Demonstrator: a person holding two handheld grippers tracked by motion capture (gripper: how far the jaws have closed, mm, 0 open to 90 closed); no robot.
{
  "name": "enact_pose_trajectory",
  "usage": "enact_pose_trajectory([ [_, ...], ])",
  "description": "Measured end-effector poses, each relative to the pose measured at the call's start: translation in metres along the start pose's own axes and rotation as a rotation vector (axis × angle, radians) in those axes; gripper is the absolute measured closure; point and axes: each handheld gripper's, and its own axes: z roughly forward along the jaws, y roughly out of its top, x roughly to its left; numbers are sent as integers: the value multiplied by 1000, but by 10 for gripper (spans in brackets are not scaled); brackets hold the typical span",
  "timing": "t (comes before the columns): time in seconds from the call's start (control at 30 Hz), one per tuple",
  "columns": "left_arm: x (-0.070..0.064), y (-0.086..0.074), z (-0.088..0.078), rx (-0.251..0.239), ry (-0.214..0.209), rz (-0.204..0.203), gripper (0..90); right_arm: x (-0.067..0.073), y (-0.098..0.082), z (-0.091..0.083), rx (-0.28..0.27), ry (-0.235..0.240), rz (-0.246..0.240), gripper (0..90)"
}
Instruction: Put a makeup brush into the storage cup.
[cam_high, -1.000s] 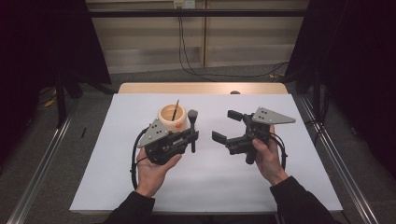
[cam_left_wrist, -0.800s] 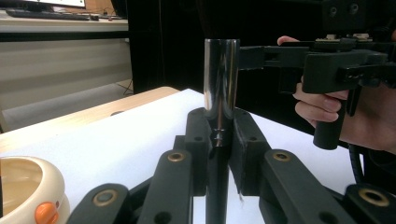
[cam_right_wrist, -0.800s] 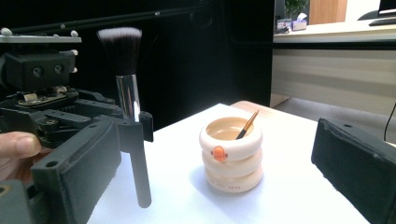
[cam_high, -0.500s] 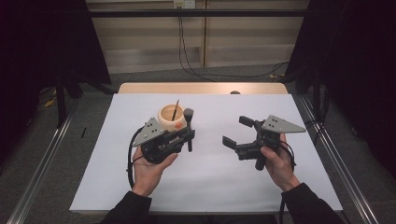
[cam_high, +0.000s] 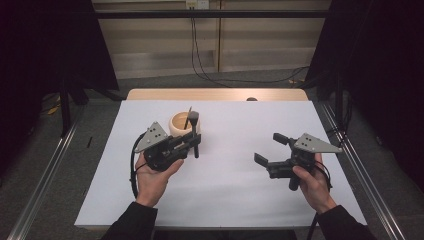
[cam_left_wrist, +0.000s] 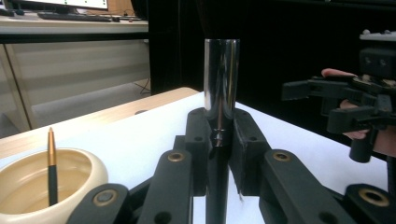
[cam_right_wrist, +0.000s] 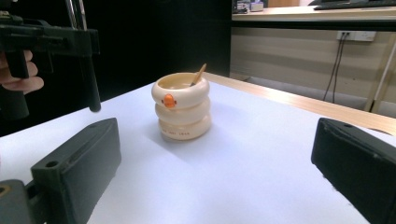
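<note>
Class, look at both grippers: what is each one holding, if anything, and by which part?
The left gripper clamps an upright black makeup brush by its handle, just below the shiny metal ferrule. The right gripper is open and holds nothing.

A makeup brush (cam_left_wrist: 221, 88) with a black handle and a shiny metal collar stands upright, its handle clamped between the jaws of the left gripper (cam_high: 192, 142), its dark bristles pointing up. It hangs just beside a cream holder (cam_right_wrist: 182, 106) shaped like stacked rings, with a small orange mark on its front, which stands on the white surface (cam_high: 235, 190). A thin black pencil with a gold tip (cam_left_wrist: 52, 163) leans inside the holder.
</note>
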Motion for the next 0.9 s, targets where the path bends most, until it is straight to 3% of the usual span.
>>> enact_pose_trajectory([
  [0.07, 1, 2, -2, 4, 20, 2, 789, -1, -3, -6, 4, -3, 3, 8],
  [0.4, 14, 6, -5, -10, 40, 7, 789, -6, -21, -27, -9, -71, 11, 3],
  [0.43, 14, 7, -5, -9, 59, 1, 789, -7, -24, -30, -4, -90, 10, 1],
  [0.47, 16, 7, -6, 5, 53, 15, 789, -8, -27, -31, -2, -96, 13, 1],
  [0.67, 23, 8, -6, -13, 79, -4, 790, -16, -43, -43, 25, -143, 19, 4],
  [0.83, 25, 14, -4, -7, 87, 5, 789, -13, -50, -50, 27, -155, 15, 5],
  [0.87, 26, 15, -3, -12, 71, 4, 789, -12, -52, -51, 28, -152, 8, 5],
  [0.9, 25, 16, -3, -14, 70, 3, 789, -10, -53, -51, 28, -151, 27, 5],
])
